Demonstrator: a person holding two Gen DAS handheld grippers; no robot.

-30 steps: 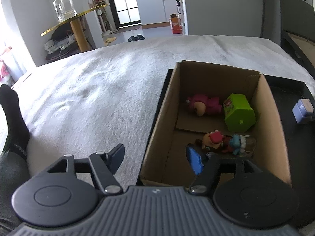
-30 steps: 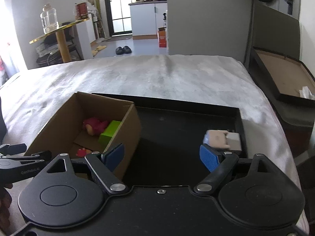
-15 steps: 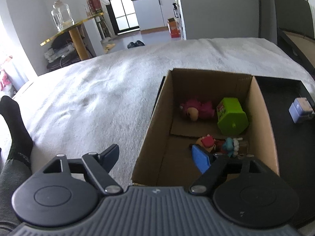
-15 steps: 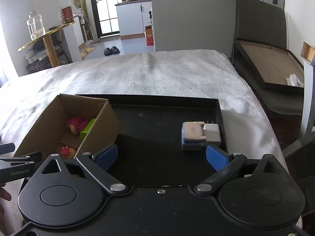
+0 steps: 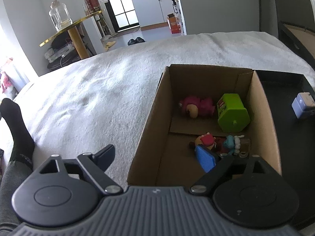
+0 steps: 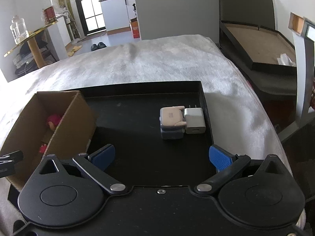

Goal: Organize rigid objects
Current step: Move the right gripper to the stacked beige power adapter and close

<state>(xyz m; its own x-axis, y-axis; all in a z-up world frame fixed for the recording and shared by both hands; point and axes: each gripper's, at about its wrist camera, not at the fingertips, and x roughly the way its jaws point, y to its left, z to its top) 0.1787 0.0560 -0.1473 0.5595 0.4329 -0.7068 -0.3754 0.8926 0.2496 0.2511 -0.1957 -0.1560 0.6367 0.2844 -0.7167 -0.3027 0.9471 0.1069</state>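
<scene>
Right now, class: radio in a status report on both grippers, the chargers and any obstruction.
Left gripper, right gripper: jaws just opening, empty. Chargers on black tray, ahead of right gripper. Path clear; cardboard box to the left.

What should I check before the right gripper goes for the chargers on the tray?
1. Right gripper open, nothing between its jaws, which have just been opening: ok.
2. Chargers ahead, within its spread: ok.
3. White charger touches the tray wall: not ok.
4. Cardboard box has bare floor left: ok.
5. Left gripper open, straddling the box's wall: not ok.
</scene>
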